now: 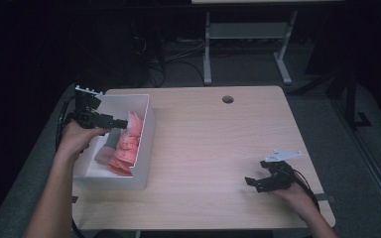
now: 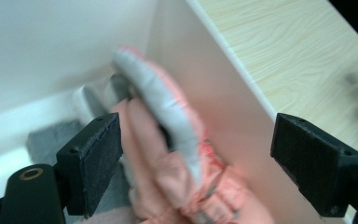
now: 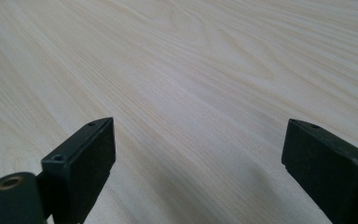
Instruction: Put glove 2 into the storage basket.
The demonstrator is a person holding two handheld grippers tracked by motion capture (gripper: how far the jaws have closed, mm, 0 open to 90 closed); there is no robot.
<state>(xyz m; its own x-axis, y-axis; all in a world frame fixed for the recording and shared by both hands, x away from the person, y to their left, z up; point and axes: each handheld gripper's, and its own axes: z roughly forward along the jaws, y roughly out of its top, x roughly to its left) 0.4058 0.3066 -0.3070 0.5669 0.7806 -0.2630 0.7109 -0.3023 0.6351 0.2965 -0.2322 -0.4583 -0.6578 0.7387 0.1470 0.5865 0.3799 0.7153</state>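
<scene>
A white box [image 1: 146, 130] stands on the left side of the wooden table [image 1: 213, 148]. Inside it lie pink gloves [image 1: 127, 144] with grey trim and a grey item [image 1: 108, 146]. My left gripper [image 1: 121, 123] hovers over the box's far half, open. In the left gripper view a pink and grey glove [image 2: 168, 140] lies between and beyond the wide-apart jaws, untouched by them. My right gripper [image 1: 252, 183] rests low over the table's near right part, open, with bare wood [image 3: 191, 102] between its jaws.
A round cable hole [image 1: 227, 99] sits near the table's far edge. Beyond the table, a desk frame [image 1: 248, 34] and cables [image 1: 178, 54] stand on the dark floor. The box's right wall [image 2: 223, 93] borders bare tabletop.
</scene>
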